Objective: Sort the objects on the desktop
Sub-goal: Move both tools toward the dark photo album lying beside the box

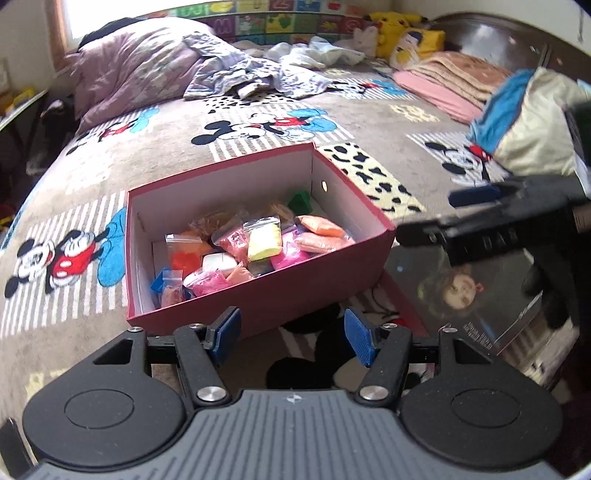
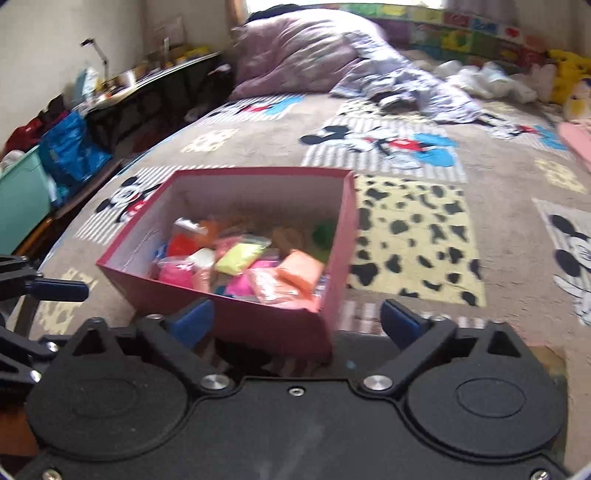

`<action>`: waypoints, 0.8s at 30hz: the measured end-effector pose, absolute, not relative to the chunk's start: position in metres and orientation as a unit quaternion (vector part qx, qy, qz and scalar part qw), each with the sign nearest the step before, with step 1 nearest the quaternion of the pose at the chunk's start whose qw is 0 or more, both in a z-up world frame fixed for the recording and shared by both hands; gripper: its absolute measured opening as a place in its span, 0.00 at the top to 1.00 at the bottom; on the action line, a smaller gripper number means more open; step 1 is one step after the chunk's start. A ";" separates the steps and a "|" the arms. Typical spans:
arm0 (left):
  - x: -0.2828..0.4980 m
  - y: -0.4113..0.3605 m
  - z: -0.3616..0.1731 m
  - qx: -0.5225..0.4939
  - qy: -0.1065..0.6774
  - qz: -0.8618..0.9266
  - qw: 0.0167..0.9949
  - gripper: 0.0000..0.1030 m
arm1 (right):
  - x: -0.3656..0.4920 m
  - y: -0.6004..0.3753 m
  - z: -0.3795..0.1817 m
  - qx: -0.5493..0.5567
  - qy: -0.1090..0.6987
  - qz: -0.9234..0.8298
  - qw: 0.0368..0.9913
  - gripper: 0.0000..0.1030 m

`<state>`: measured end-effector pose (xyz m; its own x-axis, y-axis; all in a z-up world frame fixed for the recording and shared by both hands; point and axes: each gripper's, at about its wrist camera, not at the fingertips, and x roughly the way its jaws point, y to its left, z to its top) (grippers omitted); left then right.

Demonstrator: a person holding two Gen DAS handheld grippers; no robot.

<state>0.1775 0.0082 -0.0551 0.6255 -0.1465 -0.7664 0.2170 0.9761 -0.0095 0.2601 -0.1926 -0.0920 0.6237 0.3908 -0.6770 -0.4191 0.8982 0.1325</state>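
Note:
A red cardboard box [image 1: 332,288] with white inside walls sits on the bed, filled with several small bags of coloured clay [image 1: 258,243]. It also shows in the right wrist view [image 2: 258,325], with the clay bags [image 2: 240,258] inside. My left gripper [image 1: 293,341] is open and empty, just in front of the box's near wall. My right gripper [image 2: 295,321] is open and empty, close to the box's near corner. The right gripper also shows in the left wrist view [image 1: 461,214], to the right of the box, above a dark book [image 1: 480,295].
The box lies on a Mickey Mouse bedspread [image 1: 258,125]. A purple quilt [image 1: 140,70] and crumpled clothes [image 1: 258,74] lie at the far end. Folded pink blankets [image 1: 454,85] and yellow plush toys [image 1: 399,33] are at the back right. A cluttered desk [image 2: 129,85] stands left of the bed.

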 end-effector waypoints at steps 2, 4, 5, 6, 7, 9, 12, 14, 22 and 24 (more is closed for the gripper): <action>0.176 0.007 -0.051 0.036 0.417 -0.093 0.903 0.41 | 0.252 -0.194 -0.086 -0.024 0.363 0.228 0.903 0.01; 0.174 0.005 -0.047 0.031 0.415 -0.083 0.906 0.41 | 0.244 -0.196 -0.079 -0.027 0.353 0.228 0.907 0.01; 0.173 0.004 -0.046 0.029 0.414 -0.078 0.906 0.41 | 0.240 -0.197 -0.075 -0.029 0.349 0.225 0.909 0.01; 0.172 0.003 -0.045 0.028 0.414 -0.073 0.907 0.41 | 0.235 -0.198 -0.072 -0.029 0.343 0.216 0.914 0.01; 0.171 0.002 -0.043 0.029 0.412 -0.068 0.908 0.41 | 0.231 -0.199 -0.068 -0.030 0.335 0.205 0.919 0.01; 0.168 0.000 -0.041 0.030 0.410 -0.058 0.910 0.41 | 0.222 -0.203 -0.061 -0.030 0.312 0.184 0.932 0.01; 0.163 -0.003 -0.037 0.030 0.403 -0.044 0.914 0.41 | 0.212 -0.206 -0.049 -0.023 0.299 0.180 0.937 0.01; 0.158 -0.004 -0.035 0.029 0.398 -0.036 0.916 0.41 | 0.205 -0.207 -0.043 -0.024 0.303 0.186 0.934 0.01; 0.137 -0.013 -0.026 0.038 0.381 -0.028 0.923 0.25 | 0.166 -0.190 -0.028 -0.079 0.275 0.161 0.945 0.01; 0.130 -0.013 -0.023 0.037 0.377 -0.030 0.925 0.25 | 0.158 -0.190 -0.026 -0.069 0.271 0.165 0.946 0.01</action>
<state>0.1303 -0.0131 -0.0232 0.7144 -0.0270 -0.6992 0.0822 0.9956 0.0456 0.1579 -0.1902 -0.0259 0.7985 0.2750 -0.5355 -0.3500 0.9358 -0.0413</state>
